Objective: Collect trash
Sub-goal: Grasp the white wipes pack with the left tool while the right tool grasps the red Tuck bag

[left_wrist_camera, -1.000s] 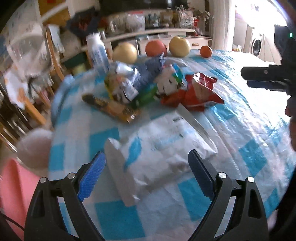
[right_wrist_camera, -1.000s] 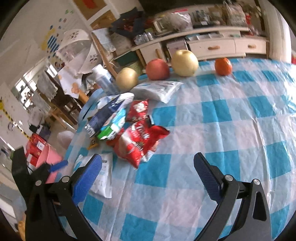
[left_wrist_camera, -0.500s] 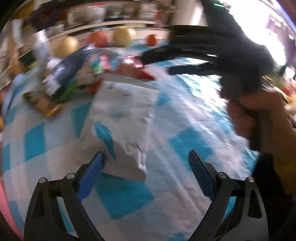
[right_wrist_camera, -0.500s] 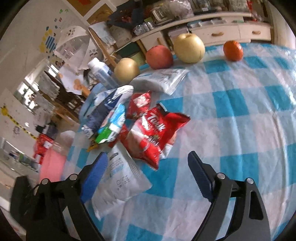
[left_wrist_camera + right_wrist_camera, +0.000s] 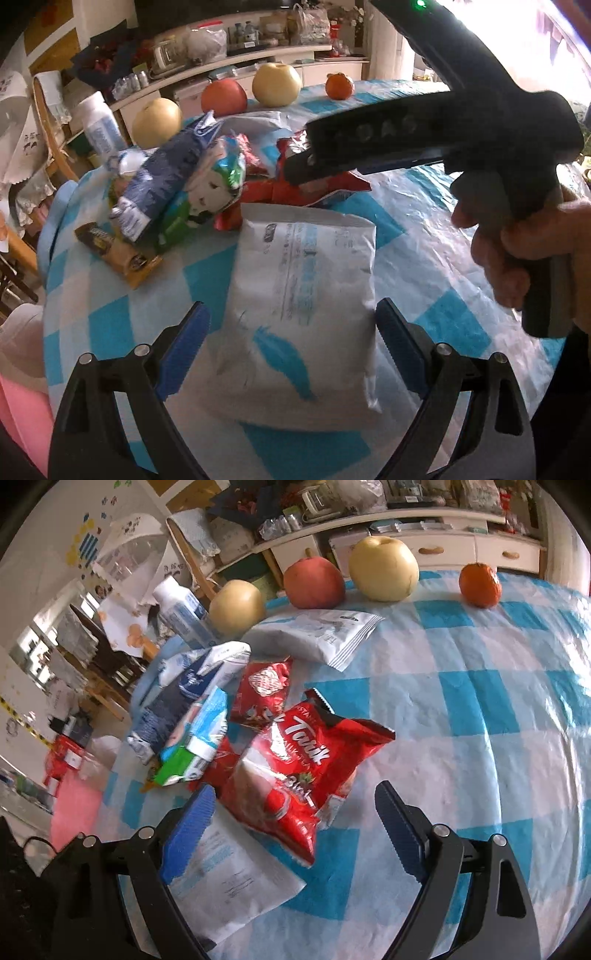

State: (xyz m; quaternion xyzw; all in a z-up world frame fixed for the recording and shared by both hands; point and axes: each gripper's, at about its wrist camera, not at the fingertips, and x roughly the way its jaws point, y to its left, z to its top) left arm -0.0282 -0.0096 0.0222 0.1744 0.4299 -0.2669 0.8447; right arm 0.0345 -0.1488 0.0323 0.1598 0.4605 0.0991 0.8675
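Clearly both grippers hang over a heap of wrappers on a table (image 5: pixel 517 709) covered in a blue-and-white checked plastic cloth. The left gripper (image 5: pixel 291 347) has its jaws spread wide, with a white packet (image 5: pixel 306 280) lying flat between the blue pads, which do not press on it. The right gripper (image 5: pixel 295 827) is also spread, its jaws straddling the near end of a large red snack bag (image 5: pixel 295 771); no pad squeezes it. In the left wrist view the right gripper's black body and the hand (image 5: pixel 532 254) holding it cross over the red bag and hide part of it.

Around them lie a small red wrapper (image 5: pixel 264 690), a dark blue-and-white carton (image 5: pixel 177 701), a green-and-blue wrapper (image 5: pixel 195 746) leaning on that carton, a brown and orange bar wrapper (image 5: pixel 118 254) near the table's left edge, and a second white pouch (image 5: pixel 321 631) farther back. That makes seven pieces of trash, counting the two under the grippers.

Along the far edge stand four fruits: two pale yellow ones (image 5: pixel 384 568), a red apple (image 5: pixel 314 583) and a small orange (image 5: pixel 480 583). One white bottle (image 5: pixel 181 609) stands beside the leftmost fruit.

Behind the table runs a cluttered white sideboard (image 5: pixel 424 542) with drawers, and a wooden chair (image 5: pixel 192 554) stands at the left.
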